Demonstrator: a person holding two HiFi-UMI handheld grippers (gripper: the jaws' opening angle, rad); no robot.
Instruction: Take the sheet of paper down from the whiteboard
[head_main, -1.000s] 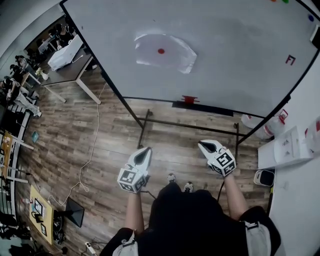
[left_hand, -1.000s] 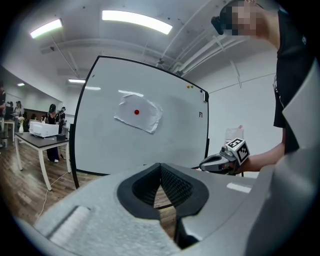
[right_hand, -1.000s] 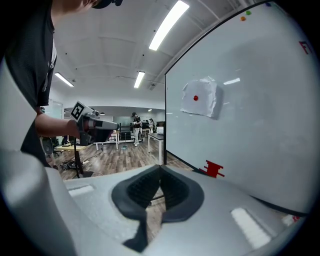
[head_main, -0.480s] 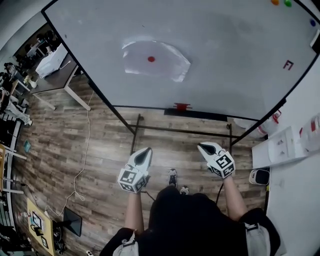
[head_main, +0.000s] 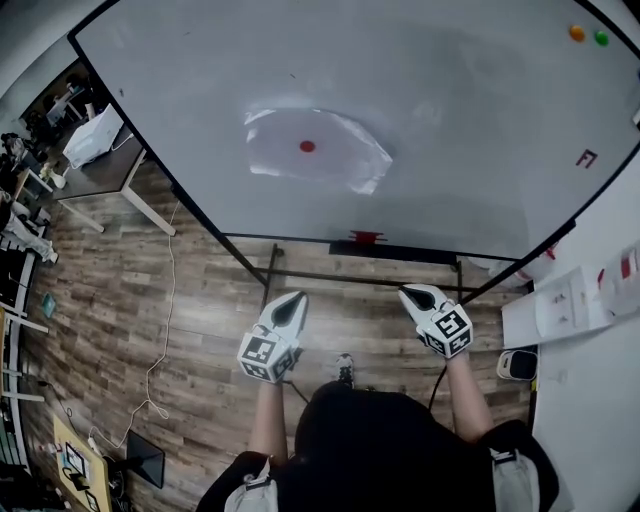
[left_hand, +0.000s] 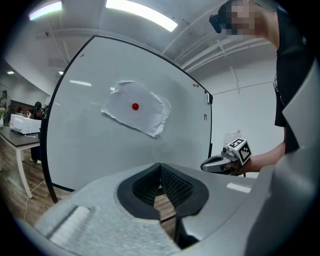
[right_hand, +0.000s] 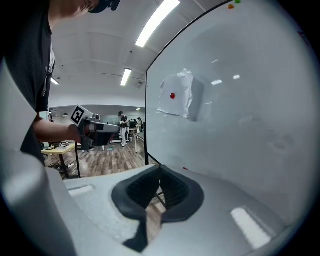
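Grey left claw (head_main: 288, 303) and right claw (head_main: 413, 294) are both pinched shut with nothing in them, side by side above the wood floor (head_main: 190, 290). Farther off, well apart from both, the sheet of paper (head_main: 330, 160) hangs wrinkled on the whiteboard (head_main: 470, 130), held by what looks like a red magnet (head_main: 307, 146).

You hold both forearms out ahead, the grey-white left gripper (head_main: 288, 301) and grey-white right gripper (head_main: 414, 295) side by side, apart, pointing forward, each with fingers closed together on nothing.
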